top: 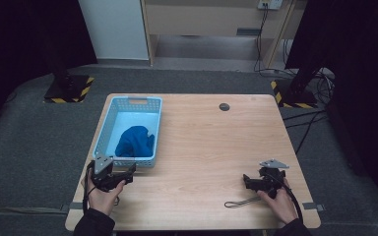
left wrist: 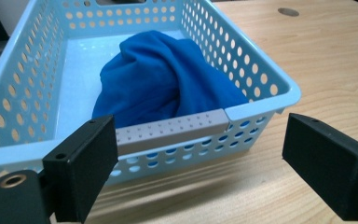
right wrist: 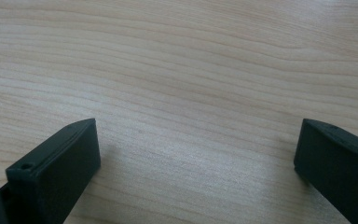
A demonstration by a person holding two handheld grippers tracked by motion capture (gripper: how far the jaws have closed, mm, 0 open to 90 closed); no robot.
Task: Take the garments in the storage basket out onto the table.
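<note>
- Nearest, at the table's [top: 211, 147] front edge: left gripper [top: 114, 173] and right gripper [top: 254, 183], each in a hand, both with jaws spread wide and holding nothing.
- Just beyond the left gripper: light blue perforated basket [left wrist: 261, 84], near wall facing the jaws.
- Inside the basket: crumpled blue cloth [left wrist: 163, 79], bunched toward the near end.

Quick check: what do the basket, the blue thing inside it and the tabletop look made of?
Basket: light blue moulded plastic, perforated walls, slight sheen. Blue cloth: soft fabric, judging by its folds and matte drape. Table: pale wood grain, smooth; solid or laminate, can't tell.
</note>
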